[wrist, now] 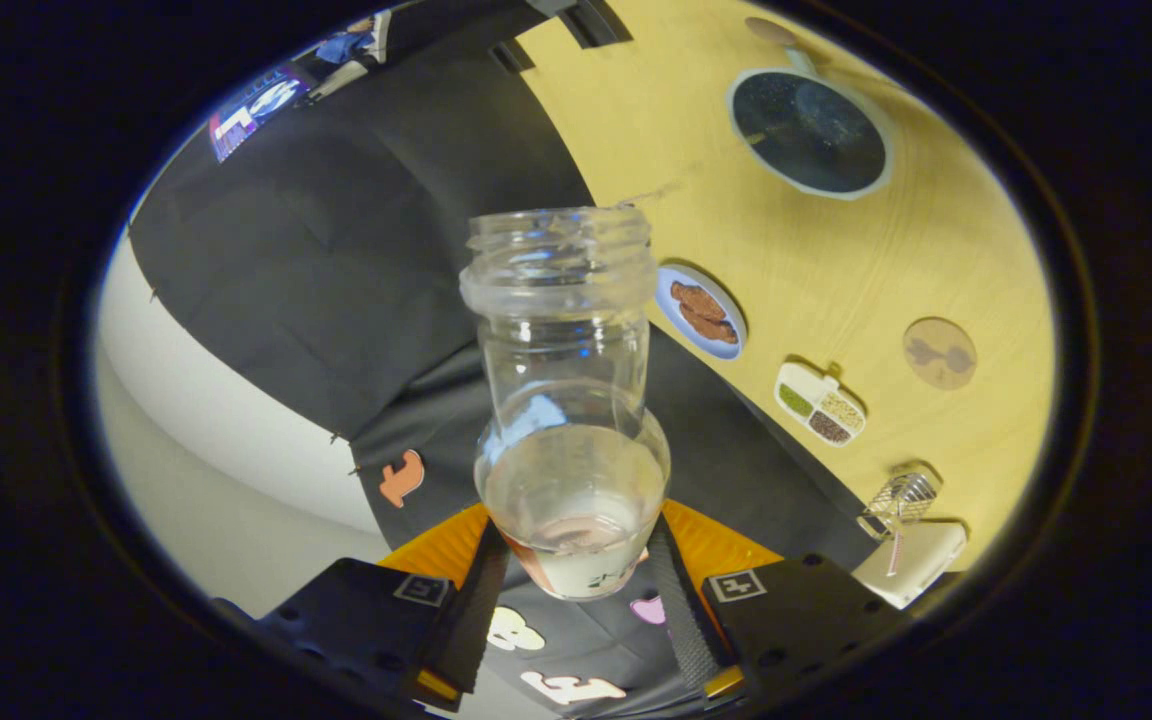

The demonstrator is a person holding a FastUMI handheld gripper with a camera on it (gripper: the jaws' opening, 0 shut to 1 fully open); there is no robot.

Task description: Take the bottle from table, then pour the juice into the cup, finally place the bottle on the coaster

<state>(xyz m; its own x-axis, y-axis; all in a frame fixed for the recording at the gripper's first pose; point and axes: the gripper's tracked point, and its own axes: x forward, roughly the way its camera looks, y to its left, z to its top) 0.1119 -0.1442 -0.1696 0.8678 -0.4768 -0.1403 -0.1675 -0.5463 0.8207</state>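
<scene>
A clear plastic bottle [564,400] with no cap stands up between my fingers, and my gripper [576,575] is shut on its lower body. A little pale juice sits in the bottom of the bottle. The view is rolled over, so the yellow table [836,250] stretches away beyond the bottle on the right fingertip's side. A round cork coaster [939,353] lies on that table, beyond the right finger. I cannot make out a cup for certain.
On the table lie a large dark round plate [808,133], a small blue plate with brown pieces [702,312], a white divided dish of grains [820,404], a small wire basket [899,499] and a white block [912,562].
</scene>
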